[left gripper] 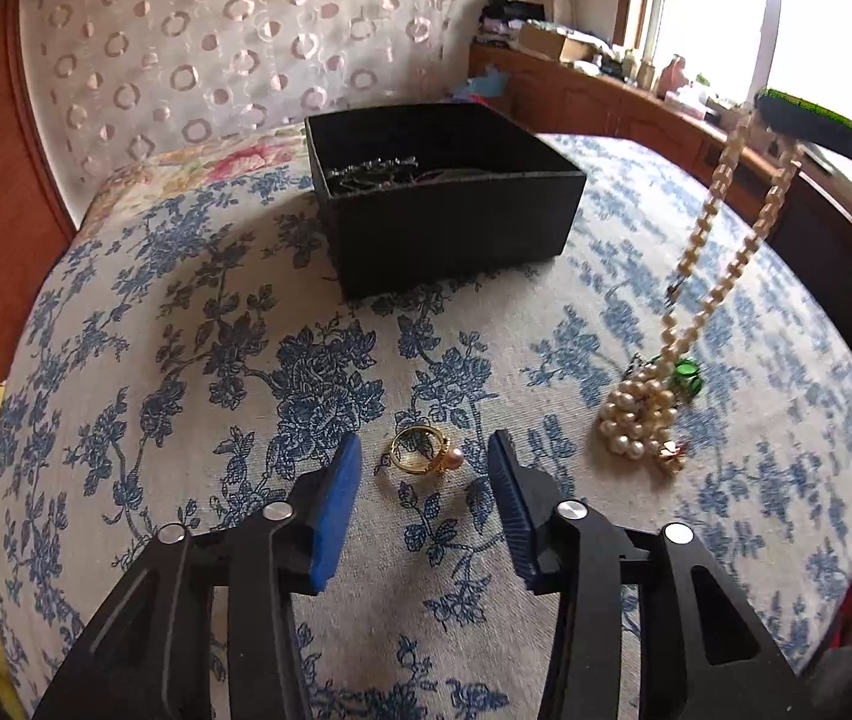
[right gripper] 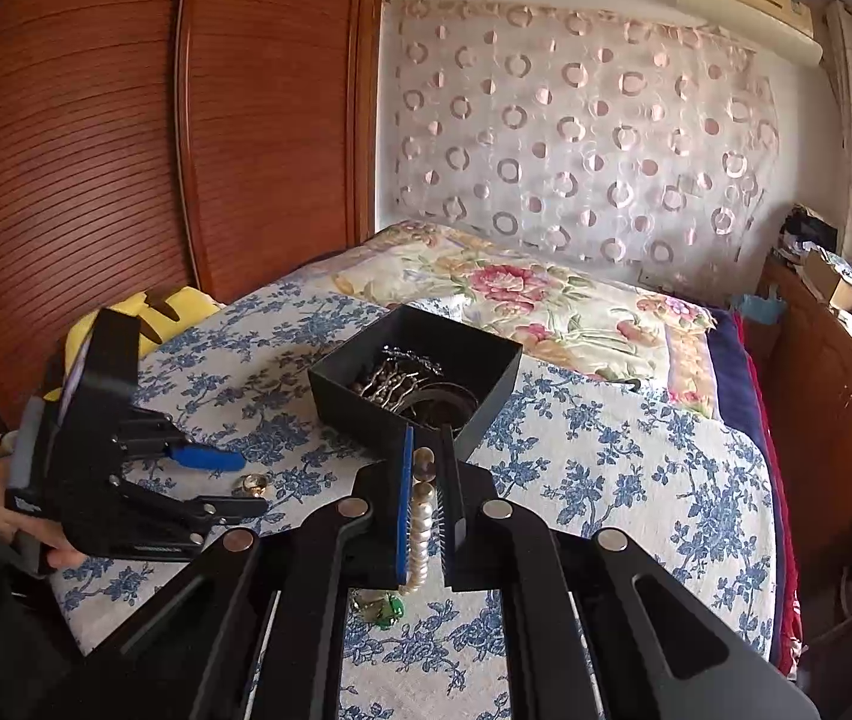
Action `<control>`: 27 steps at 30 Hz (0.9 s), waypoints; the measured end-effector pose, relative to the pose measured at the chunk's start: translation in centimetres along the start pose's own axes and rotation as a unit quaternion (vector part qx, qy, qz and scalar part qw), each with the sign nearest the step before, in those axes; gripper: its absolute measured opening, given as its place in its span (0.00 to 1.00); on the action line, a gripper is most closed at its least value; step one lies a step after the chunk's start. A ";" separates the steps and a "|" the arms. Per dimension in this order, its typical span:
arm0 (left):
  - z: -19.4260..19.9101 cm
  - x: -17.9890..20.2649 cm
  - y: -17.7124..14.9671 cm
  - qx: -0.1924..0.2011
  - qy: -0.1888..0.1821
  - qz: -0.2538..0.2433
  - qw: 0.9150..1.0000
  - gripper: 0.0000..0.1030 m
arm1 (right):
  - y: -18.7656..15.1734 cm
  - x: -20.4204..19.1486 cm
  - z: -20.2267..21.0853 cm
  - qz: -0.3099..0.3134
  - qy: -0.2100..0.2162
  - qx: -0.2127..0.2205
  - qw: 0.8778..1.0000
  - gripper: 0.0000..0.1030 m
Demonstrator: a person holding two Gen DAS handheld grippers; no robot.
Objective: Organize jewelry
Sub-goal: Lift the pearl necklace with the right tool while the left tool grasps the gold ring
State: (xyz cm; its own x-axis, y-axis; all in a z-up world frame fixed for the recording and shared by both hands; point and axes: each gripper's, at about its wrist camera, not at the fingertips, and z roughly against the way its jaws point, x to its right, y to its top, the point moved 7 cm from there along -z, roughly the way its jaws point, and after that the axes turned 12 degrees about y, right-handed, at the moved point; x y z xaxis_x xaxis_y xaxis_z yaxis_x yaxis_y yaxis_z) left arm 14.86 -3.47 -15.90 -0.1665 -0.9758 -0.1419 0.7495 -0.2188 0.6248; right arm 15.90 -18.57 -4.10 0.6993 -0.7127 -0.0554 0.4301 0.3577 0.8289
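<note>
From the left wrist, the left tool (left gripper: 423,459) hangs low over a bed (left gripper: 198,360) covered in a blue-flowered sheet. Its blue-padded fingers (left gripper: 339,498) stand part-way apart on either side of a gold ring (left gripper: 420,450) with a small pink pearl, which lies flat on the sheet; neither pad touches it. Beyond, near the middle of the bed, sits an open black box (left gripper: 450,222) with silvery chains in it. To the right a pearl necklace (left gripper: 726,240) hangs in two strands from the right tool (left gripper: 786,120), seen dark against the window; its lower end is heaped on the sheet beside a green stone piece (left gripper: 687,373) and a small pink-gold trinket (left gripper: 672,453), whose kind is hard to make out.

From the right wrist, the right tool (right gripper: 429,480) is nearly closed, pinching the pearl necklace (right gripper: 420,528) between its pads, the strand running down out of the grip toward the green stone piece (right gripper: 389,609) on the sheet below. Straight ahead lies the black box (right gripper: 414,384), holding a silvery chain and a dark band. At the left a hand (right gripper: 3,510) holds the left tool (right gripper: 249,487), its fingers set around the gold ring (right gripper: 253,483) on the bed (right gripper: 636,480). A yellow cushion (right gripper: 144,315) rests at the bed's far left edge, against a wooden wardrobe (right gripper: 126,150).
</note>
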 end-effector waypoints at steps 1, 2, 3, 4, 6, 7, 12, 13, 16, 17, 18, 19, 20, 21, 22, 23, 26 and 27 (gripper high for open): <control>-0.1 0.0 0.0 0.002 0.004 -0.001 1.000 0.38 | 0.1 0.0 0.0 0.001 0.000 0.001 1.000 0.08; -0.1 -0.1 0.1 0.002 0.005 -0.001 1.000 0.38 | 0.1 0.0 0.0 0.002 0.001 0.002 1.000 0.08; -0.1 -0.1 0.1 0.002 0.005 0.001 1.000 0.38 | 0.2 -0.1 -0.1 0.004 0.001 0.002 1.000 0.08; -0.1 -0.2 0.1 0.003 0.006 0.002 1.000 0.32 | 0.4 -0.1 -0.1 0.006 0.002 0.003 1.000 0.08; -0.1 -0.4 0.0 0.007 0.014 0.001 1.000 0.23 | 0.7 -0.2 -0.1 0.010 0.002 0.003 1.000 0.08; -0.2 -0.5 0.0 0.007 0.010 0.003 1.000 0.23 | 1.0 -0.4 -0.1 0.012 0.002 0.003 1.000 0.08; 0.4 -1.0 0.0 0.015 0.005 0.017 1.000 0.23 | 2.8 -1.3 -0.6 0.039 0.001 0.000 0.999 0.08; 0.7 -1.1 0.2 0.019 0.002 0.021 1.000 0.23 | 3.2 -1.6 -0.6 0.043 0.001 0.002 0.999 0.08; 1.7 -1.5 0.6 0.032 0.001 0.030 0.999 0.23 | 4.3 -1.9 -0.3 0.045 0.002 0.011 0.999 0.08; 2.1 -1.7 0.8 0.037 0.000 0.033 0.999 0.23 | 4.8 -2.0 -0.1 0.045 0.003 0.016 0.999 0.08; 2.5 -1.7 1.1 0.041 -0.001 0.036 0.999 0.23 | 5.1 -2.0 0.0 0.045 0.003 0.020 0.999 0.08; 2.9 -1.8 1.4 0.047 -0.002 0.038 0.998 0.23 | 5.4 -2.0 0.2 0.045 0.003 0.024 0.999 0.08; 3.5 -1.9 1.7 0.054 -0.002 0.040 0.998 0.23 | 5.6 -2.0 0.3 0.045 0.003 0.026 0.999 0.08; 4.0 -2.0 2.0 0.059 -0.003 0.041 0.997 0.23 | 5.8 -2.0 0.4 0.045 0.002 0.028 0.999 0.08; 4.4 -2.2 2.3 0.064 -0.003 0.043 0.997 0.23 | 6.0 -2.0 0.4 0.045 0.002 0.029 0.999 0.08; 4.9 -2.3 2.6 0.071 -0.003 0.044 0.996 0.23 | 6.1 -2.0 0.4 0.045 0.002 0.029 0.999 0.08; 6.0 -2.5 3.5 0.084 -0.004 0.045 0.995 0.23 | 6.4 -2.0 0.4 0.047 0.000 0.029 0.998 0.08; 6.4 -2.6 3.8 0.090 -0.004 0.045 0.995 0.23 | 6.6 -2.0 0.4 0.047 -0.001 0.030 0.998 0.08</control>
State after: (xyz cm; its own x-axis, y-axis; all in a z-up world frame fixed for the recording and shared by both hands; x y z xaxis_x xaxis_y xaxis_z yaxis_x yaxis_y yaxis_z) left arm 14.04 -1.82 -8.19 -0.1099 -0.9912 -0.0732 0.6353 -0.1267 0.7618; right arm 17.11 -15.07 1.74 0.7344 -0.6783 0.0247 0.3279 0.3864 0.8621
